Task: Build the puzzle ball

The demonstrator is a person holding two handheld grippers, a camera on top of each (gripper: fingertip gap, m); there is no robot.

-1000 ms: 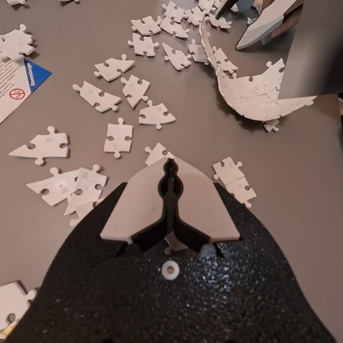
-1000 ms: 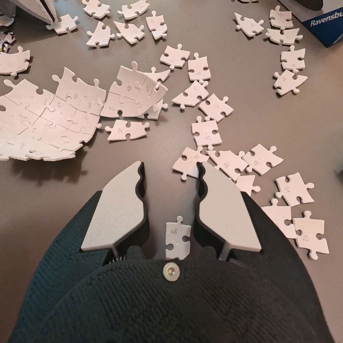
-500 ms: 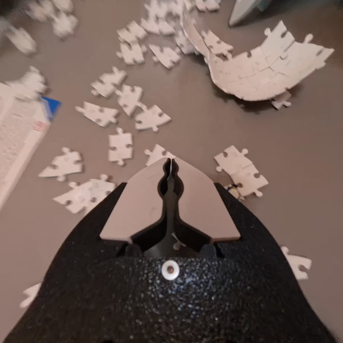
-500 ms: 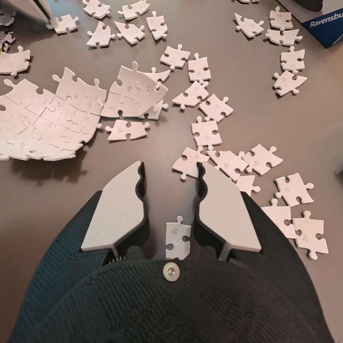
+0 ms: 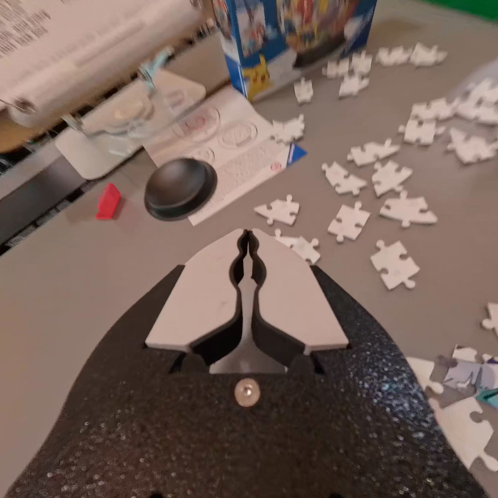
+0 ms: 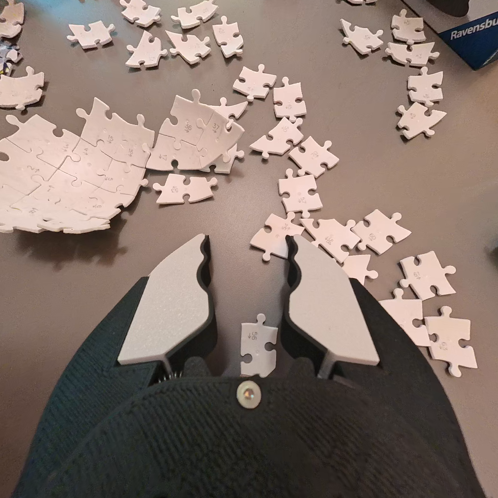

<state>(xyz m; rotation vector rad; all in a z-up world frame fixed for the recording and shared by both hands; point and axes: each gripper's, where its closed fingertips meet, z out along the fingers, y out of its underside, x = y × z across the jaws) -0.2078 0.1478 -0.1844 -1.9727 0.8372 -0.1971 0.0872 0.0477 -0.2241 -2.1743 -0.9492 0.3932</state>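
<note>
The half-built puzzle ball is a curved white shell of joined pieces at the left of the right wrist view. Loose white puzzle pieces lie scattered on the grey table. My right gripper is open and empty, low over the table, with one loose piece lying between its fingers near their base. My left gripper is shut with its tips touching. A pale sliver of a puzzle piece shows in the gap behind them. More loose pieces lie to its right.
In the left wrist view a black dome-shaped stand sits on a white leaflet. Behind them stand the blue puzzle box and a clear glass dish. A small red object lies left. The box corner shows top right. Some 30 cm of space lies between my two pairs of fingers.
My left gripper has swung left, staying shut, away from the shell toward the box, leaflet and black stand. My right gripper has not moved.
</note>
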